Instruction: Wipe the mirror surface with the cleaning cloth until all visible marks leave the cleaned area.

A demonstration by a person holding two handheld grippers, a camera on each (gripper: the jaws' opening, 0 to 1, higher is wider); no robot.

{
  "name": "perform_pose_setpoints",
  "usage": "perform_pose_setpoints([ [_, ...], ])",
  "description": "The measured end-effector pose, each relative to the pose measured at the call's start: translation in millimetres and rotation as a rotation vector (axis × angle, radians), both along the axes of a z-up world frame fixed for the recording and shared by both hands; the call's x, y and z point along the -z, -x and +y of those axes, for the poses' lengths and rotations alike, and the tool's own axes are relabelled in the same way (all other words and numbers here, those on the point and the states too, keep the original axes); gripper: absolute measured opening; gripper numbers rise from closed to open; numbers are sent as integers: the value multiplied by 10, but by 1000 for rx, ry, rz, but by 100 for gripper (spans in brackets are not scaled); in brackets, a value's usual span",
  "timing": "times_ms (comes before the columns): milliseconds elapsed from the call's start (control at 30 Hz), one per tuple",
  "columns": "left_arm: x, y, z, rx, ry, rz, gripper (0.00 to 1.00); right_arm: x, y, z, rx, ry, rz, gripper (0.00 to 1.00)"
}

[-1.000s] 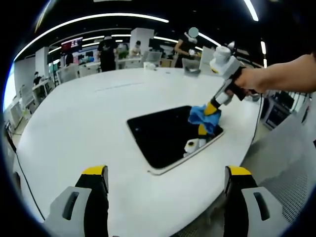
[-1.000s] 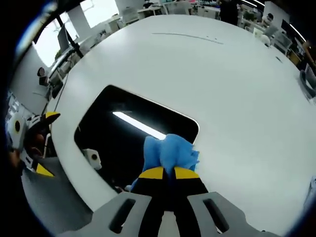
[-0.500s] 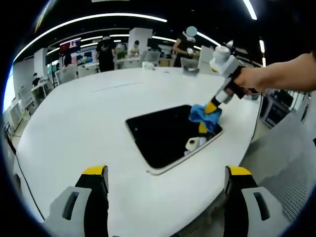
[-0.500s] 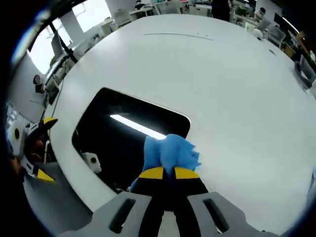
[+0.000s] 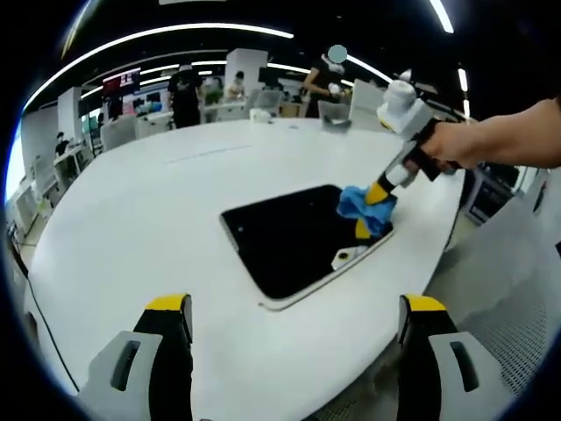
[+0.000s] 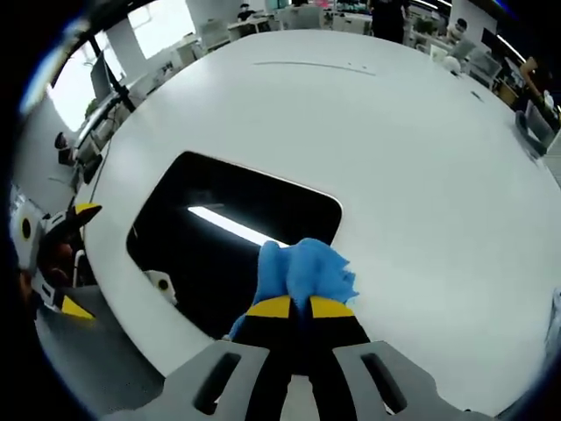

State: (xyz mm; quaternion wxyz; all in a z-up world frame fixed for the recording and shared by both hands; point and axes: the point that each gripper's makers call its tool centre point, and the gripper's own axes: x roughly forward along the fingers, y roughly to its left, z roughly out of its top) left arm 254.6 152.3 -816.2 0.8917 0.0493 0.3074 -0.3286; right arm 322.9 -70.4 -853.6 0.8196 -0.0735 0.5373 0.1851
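Note:
A dark rectangular mirror [image 5: 294,239] with a pale rim lies flat on the big white table [image 5: 149,219]. In the left gripper view my right gripper [image 5: 379,189] reaches in from the right, shut on a crumpled blue cloth [image 5: 362,206] pressed on the mirror's far right corner. The right gripper view shows the same cloth [image 6: 304,270] bunched just past my shut jaws, resting on the mirror [image 6: 210,219] near its edge, with a ceiling light strip reflected in the glass. My left gripper [image 5: 294,320] hangs open over the table's near edge, short of the mirror, with nothing between its fingers [image 5: 166,338].
The white table [image 6: 421,140] stretches wide beyond the mirror. Desks, screens and several people stand at the room's far end [image 5: 188,88]. A hand and forearm [image 5: 491,140] hold the right gripper. My left gripper [image 6: 53,263] appears at the left edge of the right gripper view.
The right gripper with the cloth has slid a little along the mirror's corner. The left gripper stays put and open.

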Motion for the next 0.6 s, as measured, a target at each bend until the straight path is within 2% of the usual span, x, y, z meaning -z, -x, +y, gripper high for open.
perform_pose_setpoints([
  [600, 1, 1, 5, -5, 7, 3, 98, 6, 164, 18, 18, -1, 4, 0],
])
